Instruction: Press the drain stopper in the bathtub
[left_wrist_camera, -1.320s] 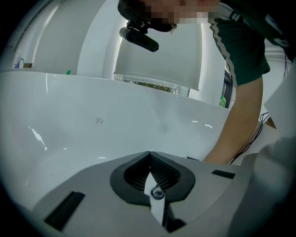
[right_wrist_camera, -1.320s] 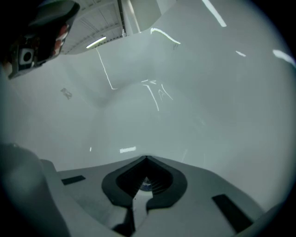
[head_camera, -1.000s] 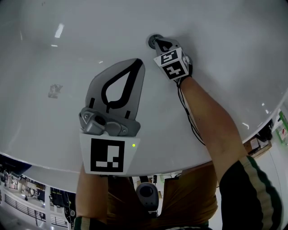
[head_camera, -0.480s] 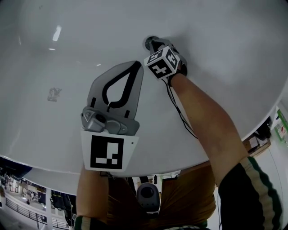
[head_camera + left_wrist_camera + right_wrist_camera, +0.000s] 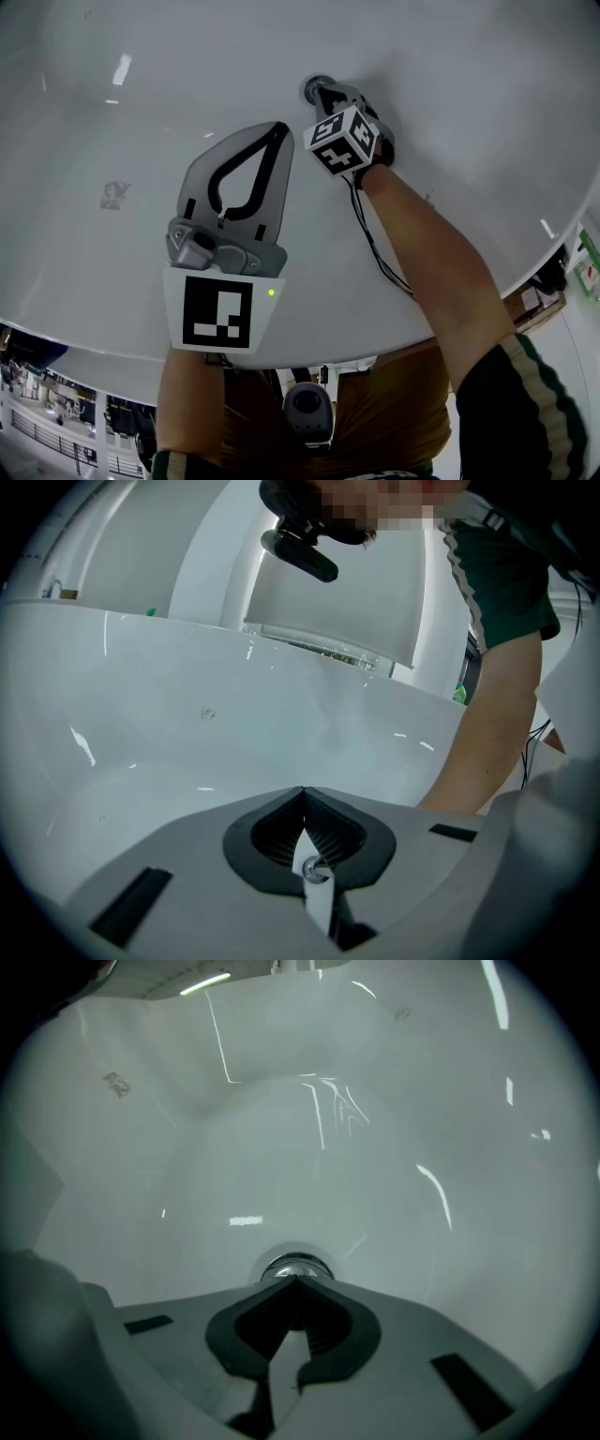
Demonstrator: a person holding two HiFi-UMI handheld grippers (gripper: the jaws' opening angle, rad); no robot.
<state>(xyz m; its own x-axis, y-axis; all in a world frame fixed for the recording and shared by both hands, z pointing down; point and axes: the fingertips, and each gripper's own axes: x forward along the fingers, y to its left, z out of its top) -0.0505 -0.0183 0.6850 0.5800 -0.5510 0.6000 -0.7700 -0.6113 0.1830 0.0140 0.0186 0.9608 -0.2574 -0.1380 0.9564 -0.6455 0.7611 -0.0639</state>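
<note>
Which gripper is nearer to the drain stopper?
Right. The right gripper, shut, has its tip at the drain stopper; the left gripper hovers apart from it, lower left in the head view.

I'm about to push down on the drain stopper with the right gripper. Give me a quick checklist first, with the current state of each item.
1. Right gripper jaws closed into a single pushing tip: ok.
2. Tip lined up with the drain stopper: ok, the stopper sits just beyond the closed tips.
3. Tip touching the stopper: cannot tell.
4. Stopper up or pressed down: cannot tell.
5. Left gripper shut, empty and held away from the drain: ok.
6. Cable off the drain: ok, it runs back, away from the stopper.
</note>
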